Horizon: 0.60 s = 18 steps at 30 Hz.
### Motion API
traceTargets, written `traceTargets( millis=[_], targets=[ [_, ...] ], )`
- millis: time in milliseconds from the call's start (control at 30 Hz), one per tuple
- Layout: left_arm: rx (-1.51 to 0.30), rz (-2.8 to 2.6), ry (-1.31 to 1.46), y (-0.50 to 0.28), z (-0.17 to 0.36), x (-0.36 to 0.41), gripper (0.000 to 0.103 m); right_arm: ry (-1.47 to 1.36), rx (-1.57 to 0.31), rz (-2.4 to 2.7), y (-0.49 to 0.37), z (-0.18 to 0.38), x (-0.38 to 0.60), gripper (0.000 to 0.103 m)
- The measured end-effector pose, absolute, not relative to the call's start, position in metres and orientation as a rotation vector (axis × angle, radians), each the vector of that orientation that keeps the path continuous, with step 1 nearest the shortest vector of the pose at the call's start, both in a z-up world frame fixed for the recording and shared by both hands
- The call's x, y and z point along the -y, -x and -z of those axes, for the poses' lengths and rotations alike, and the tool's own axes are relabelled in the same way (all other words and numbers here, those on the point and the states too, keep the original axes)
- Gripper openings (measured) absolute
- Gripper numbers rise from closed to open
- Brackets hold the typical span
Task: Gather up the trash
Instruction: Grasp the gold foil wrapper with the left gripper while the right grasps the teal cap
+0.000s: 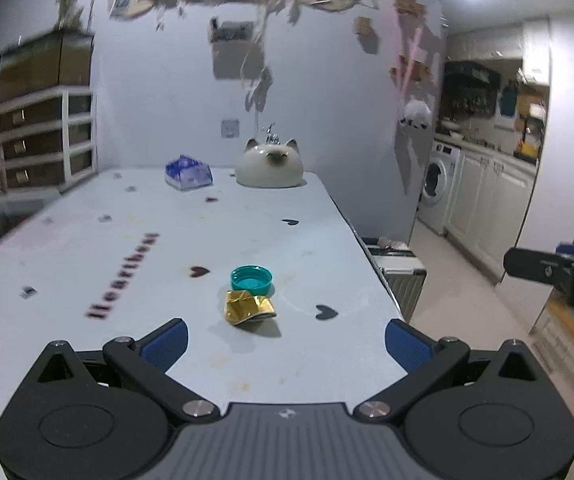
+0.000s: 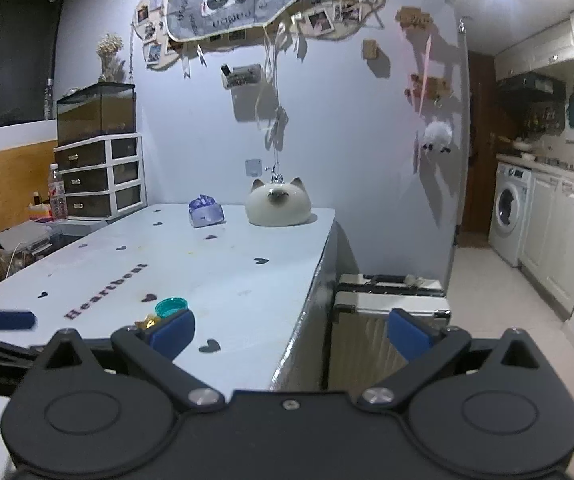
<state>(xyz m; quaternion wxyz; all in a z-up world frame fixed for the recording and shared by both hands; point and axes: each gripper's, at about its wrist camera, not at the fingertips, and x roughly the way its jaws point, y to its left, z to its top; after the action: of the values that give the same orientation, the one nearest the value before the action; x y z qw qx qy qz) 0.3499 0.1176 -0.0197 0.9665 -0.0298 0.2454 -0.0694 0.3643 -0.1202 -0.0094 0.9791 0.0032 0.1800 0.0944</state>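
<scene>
Currently, the left tongs (image 1: 285,342) are hovering low over the worktop (image 1: 87,264) with both blue pads spread wide and gripping nothing. The gold foil wrapper (image 1: 249,306) is lying just ahead of them, roughly centred in the gap, and the teal bottle cap (image 1: 251,279) is sitting open side up, touching or nearly touching the wrapper's far edge. Both items are resting near the worktop's right edge.

The right tongs (image 2: 291,334) are likewise standing released and empty, and are hanging off the worktop's right side, over the edge and the suitcase (image 2: 387,300) on the floor. In the right wrist view the cap (image 2: 171,306) is showing just beyond the left pad, with the wrapper (image 2: 147,323) mostly hidden behind it.

Probable faults from this position:

- The wrapper is looking thin and crumpled. Pads closing too high are likely to skim over it; pads closing flat are likely to pinch only a fold that is slipping free.
- The cap is adjoining the wrapper. A forward push is likely to shove the cap onward or sideways, possibly toward the nearby edge and down beside the suitcase.
- Closing on both items together is risking an unstable grip, with the round cap squirting out.
- No trash container is appearing in either view, so the drop-off point cannot be confirmed.
</scene>
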Motion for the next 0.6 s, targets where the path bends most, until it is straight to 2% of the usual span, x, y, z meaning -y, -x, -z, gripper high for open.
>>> traceTargets(
  millis=[133,367,600],
  targets=[
    [-0.508,0.133,0.129,-0.391,0.037,-0.122,0.1,0.024,-0.381,-0.177,-0.396,0.013,0.108,0.103],
    [-0.525,0.091,0.113,-0.438,0.065,-0.123,0.085,0.022,-0.408,-0.254,-0.443,0.014,0.096,0.103],
    [-0.556,0.085,0.091,-0.463,0.077,-0.13,0.082,0.015,-0.463,-0.353,-0.488,0.022,0.07,0.101]
  ],
)
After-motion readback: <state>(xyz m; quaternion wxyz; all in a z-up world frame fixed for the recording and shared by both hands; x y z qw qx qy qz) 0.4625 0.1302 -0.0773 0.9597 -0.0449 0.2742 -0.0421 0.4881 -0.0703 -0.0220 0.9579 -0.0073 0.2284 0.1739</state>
